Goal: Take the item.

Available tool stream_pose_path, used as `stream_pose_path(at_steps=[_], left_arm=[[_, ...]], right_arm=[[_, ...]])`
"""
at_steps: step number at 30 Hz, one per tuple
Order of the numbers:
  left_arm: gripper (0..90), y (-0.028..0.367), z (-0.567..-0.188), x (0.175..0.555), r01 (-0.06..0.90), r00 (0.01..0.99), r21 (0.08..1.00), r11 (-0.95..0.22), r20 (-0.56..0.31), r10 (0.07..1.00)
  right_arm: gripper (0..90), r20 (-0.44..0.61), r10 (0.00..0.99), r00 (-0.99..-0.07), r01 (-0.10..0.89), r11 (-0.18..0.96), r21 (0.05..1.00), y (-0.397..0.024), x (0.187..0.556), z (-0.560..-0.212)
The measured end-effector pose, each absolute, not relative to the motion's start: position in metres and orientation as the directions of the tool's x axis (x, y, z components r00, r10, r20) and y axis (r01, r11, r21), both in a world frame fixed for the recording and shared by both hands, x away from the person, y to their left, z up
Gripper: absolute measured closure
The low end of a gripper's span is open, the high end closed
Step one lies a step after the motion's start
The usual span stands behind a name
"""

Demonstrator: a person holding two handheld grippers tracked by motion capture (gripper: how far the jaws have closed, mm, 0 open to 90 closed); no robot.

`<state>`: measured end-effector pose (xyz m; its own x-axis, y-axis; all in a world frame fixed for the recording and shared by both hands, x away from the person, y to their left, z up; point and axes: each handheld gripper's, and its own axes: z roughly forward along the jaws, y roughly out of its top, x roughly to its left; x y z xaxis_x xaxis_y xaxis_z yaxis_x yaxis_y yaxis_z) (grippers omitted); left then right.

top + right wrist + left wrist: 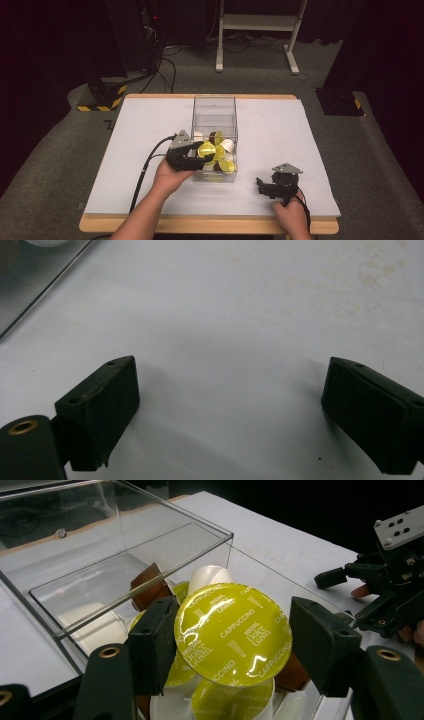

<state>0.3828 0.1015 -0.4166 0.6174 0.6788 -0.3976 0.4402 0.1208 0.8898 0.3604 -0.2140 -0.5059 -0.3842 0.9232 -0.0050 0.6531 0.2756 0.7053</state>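
Observation:
A clear plastic box (214,107) stands in the middle of the white table (280,130), holding several coffee capsules: yellow-lidded, white and brown ones (222,162). My left gripper (200,152) reaches into the box's near end. Its jaws are shut on a capsule with a yellow "Cappuccino" lid (232,632), which tilts towards the camera above the other capsules (230,700). My right gripper (261,185) rests low over the table to the right of the box. Its jaws stand wide open with only bare table between them (230,390). It also appears at the right edge of the left gripper view (350,575).
The box's clear walls (100,555) rise around the capsule pile, and its far half is free. A white capsule (207,576) and a brown one (147,585) lie behind the held capsule. Beyond the table are a stand's white legs (260,22) and black-and-yellow bases (102,95).

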Motion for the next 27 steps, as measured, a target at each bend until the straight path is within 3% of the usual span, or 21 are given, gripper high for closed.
stream_pose_path(at_steps=[27], left_arm=[[37.8, 0.153, -0.405, 0.369, 0.393, 0.565, 0.897, 0.203, -0.41, 0.716]], right_arm=[[8.5, -0.005, 0.923, -0.385, 0.653, 0.276, 0.706, -0.214, 0.361, -0.506]])
